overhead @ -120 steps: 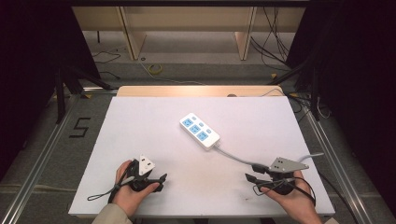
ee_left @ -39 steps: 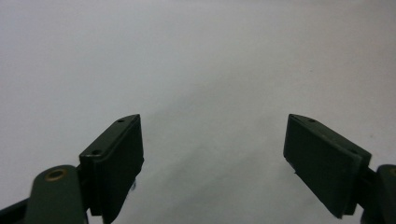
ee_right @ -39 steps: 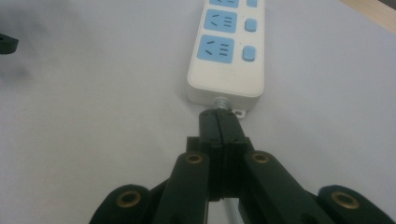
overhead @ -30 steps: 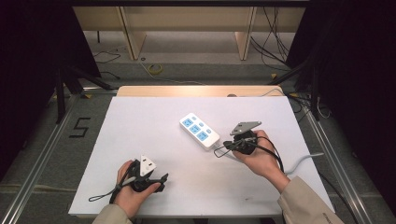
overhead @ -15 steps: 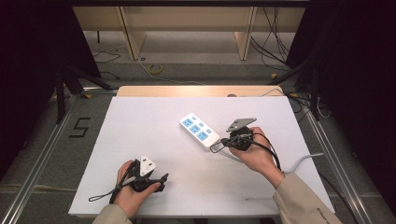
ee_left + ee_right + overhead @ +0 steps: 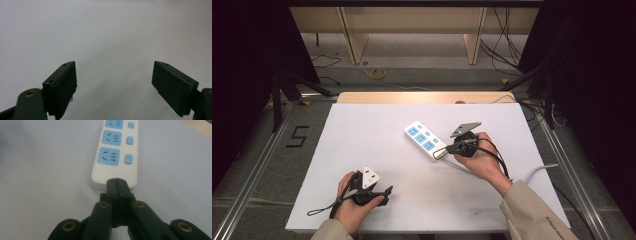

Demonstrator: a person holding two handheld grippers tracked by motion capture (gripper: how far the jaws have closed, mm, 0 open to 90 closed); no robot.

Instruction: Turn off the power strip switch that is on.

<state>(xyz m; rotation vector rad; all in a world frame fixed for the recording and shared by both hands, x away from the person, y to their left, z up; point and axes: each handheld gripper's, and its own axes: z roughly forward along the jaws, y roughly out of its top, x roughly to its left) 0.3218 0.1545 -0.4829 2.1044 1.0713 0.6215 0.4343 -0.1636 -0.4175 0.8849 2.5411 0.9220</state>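
My left tongs [image 6: 384, 191] stay spread wide on the near-left of the surface [image 6: 362, 135], holding nothing, exactly as before. My right tongs [image 6: 438, 150] have travelled from the near-right edge to the power strip [image 6: 425, 139] at centre; their jaws are now pressed together against its near end, probably to push it.

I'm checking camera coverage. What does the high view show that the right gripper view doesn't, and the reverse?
High view: the left tongs with a white plug atop, the grey cable, the floor. Right gripper view: the blue sockets and switches close up, the right tongs shut at the strip's end. Both: the power strip and the white table.
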